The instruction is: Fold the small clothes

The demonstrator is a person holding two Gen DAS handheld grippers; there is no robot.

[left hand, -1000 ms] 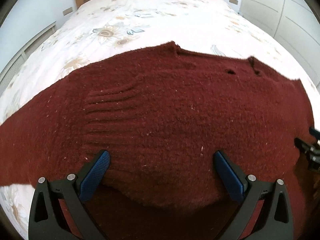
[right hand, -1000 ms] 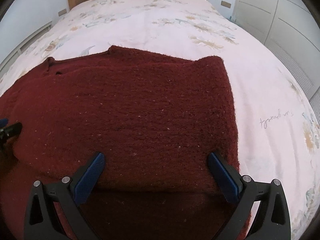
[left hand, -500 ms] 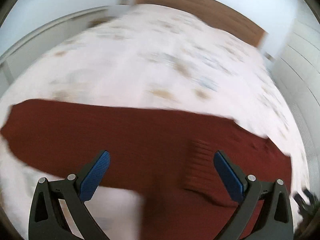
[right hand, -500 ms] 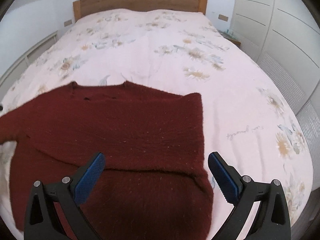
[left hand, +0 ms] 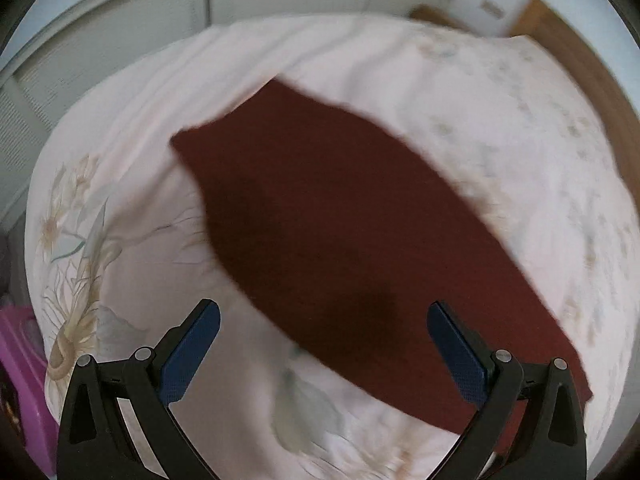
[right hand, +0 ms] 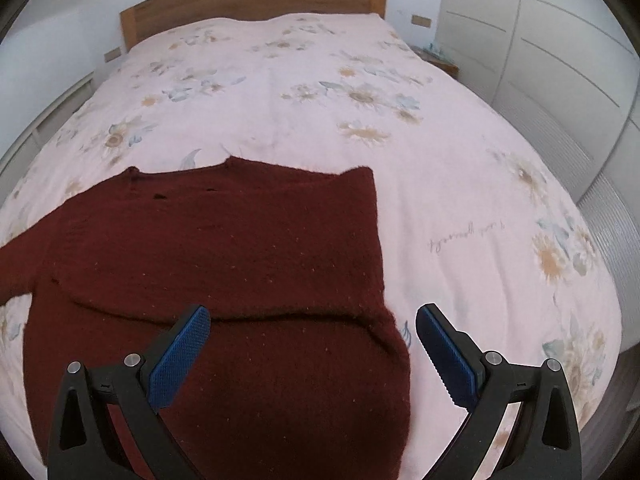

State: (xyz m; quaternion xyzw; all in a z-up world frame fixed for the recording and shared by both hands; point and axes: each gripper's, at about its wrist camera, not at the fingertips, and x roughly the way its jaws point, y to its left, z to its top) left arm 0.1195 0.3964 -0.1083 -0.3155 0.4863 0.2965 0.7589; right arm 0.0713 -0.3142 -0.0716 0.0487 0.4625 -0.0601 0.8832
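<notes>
Maroon knit sweater (right hand: 224,256) has one sleeve folded across; the other sleeve (left hand: 340,220) lies outstretched. Left gripper (left hand: 323,354) and right gripper (right hand: 313,354) both gape empty, so next comes pinching that cuff.

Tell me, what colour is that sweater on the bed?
Dark red sweater, clearest in the right wrist view.

The dark red sweater (right hand: 224,248) is a fuzzy, matt knit flecked with pale specks. Under it, the floral bedspread (right hand: 460,184) is smooth matt cloth. The headboard (right hand: 252,0) at the top is grained wood. The right gripper (right hand: 312,354) has matt black plastic arms and textured blue pads (right hand: 180,362).
</notes>
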